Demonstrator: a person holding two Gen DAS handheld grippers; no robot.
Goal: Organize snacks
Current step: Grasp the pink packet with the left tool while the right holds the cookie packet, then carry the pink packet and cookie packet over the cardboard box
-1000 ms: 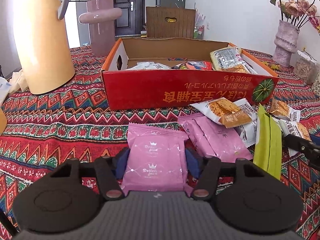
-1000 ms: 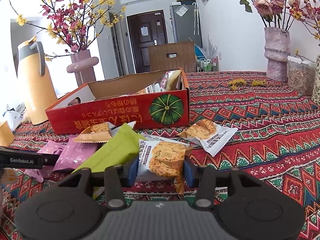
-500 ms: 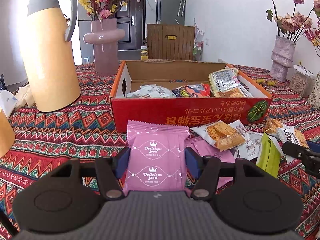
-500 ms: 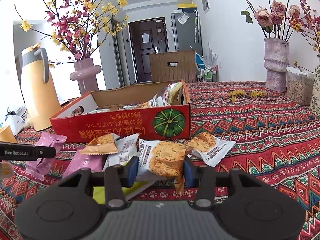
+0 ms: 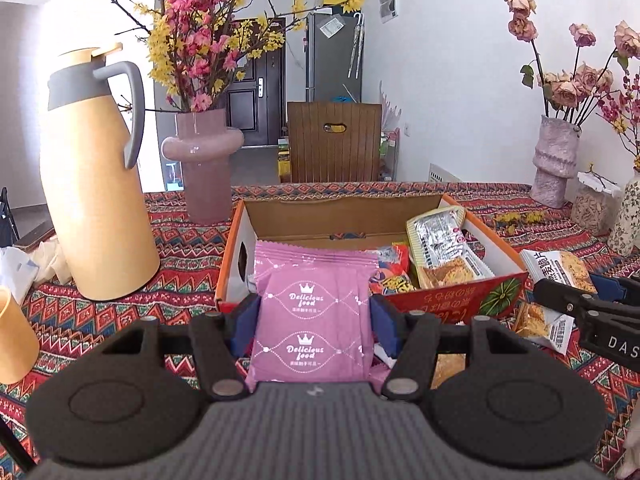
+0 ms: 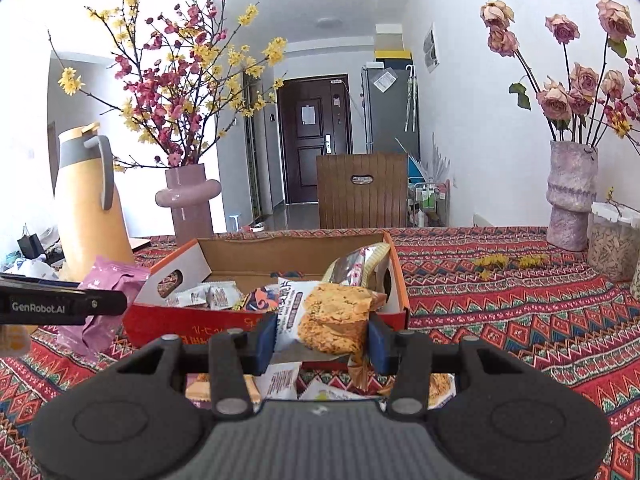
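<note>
The left gripper (image 5: 314, 322) clamps a pink packet (image 5: 312, 316) and the right gripper (image 6: 322, 338) clamps a cracker packet (image 6: 328, 316), both held above the bench's near edge, short of the red box (image 5: 452, 300). Both are pinched only by their sides, so either could slip or catch the box's front wall. The right wrist view alone shows loose packets (image 6: 280, 384) under the gripper; the left alone shows the cup (image 5: 14, 336).

"delicious food" on pink packet (image 5: 312, 320); "genrobot.ai" on left tool (image 6: 60, 306).
</note>
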